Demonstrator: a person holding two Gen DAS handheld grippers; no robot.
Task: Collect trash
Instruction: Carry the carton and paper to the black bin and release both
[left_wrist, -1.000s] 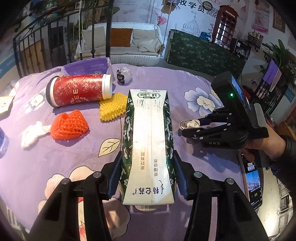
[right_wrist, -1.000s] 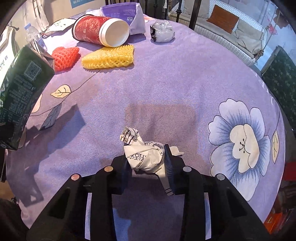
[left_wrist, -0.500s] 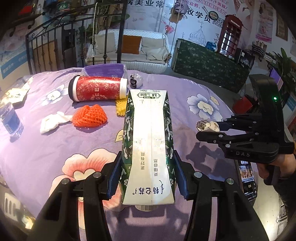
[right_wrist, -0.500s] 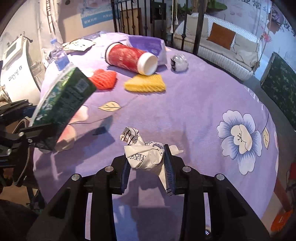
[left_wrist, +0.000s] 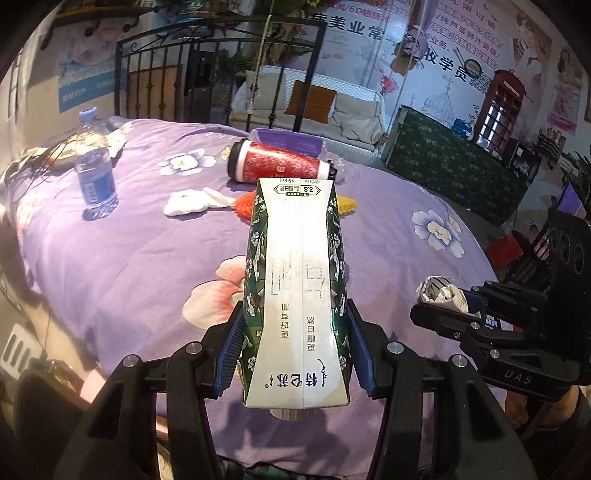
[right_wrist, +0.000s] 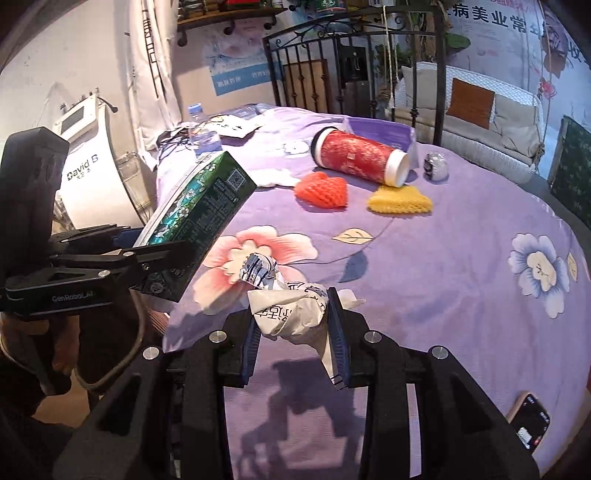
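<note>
My left gripper (left_wrist: 295, 354) is shut on a green and white milk carton (left_wrist: 297, 288), held in the air above the near edge of the purple flowered table (left_wrist: 140, 258). The same carton (right_wrist: 199, 210) shows at the left of the right wrist view, in the left gripper (right_wrist: 147, 247). My right gripper (right_wrist: 293, 343) is shut on a crumpled white wrapper (right_wrist: 284, 302), also lifted off the cloth. From the left wrist view the wrapper (left_wrist: 443, 293) sits in the right gripper (left_wrist: 454, 306) at the right edge.
On the table lie a red canister (right_wrist: 360, 157), an orange foam net (right_wrist: 323, 190), a yellow foam net (right_wrist: 399, 199), a white tissue (left_wrist: 192, 201), a small wrapped ball (right_wrist: 436, 167), a water bottle (left_wrist: 94, 166) and a phone (right_wrist: 528, 424). A white machine (right_wrist: 92, 173) stands beside the table.
Both grippers have drawn back toward the table's near edge and risen a little, each keeping its load. The items on the table now look smaller and farther off.
</note>
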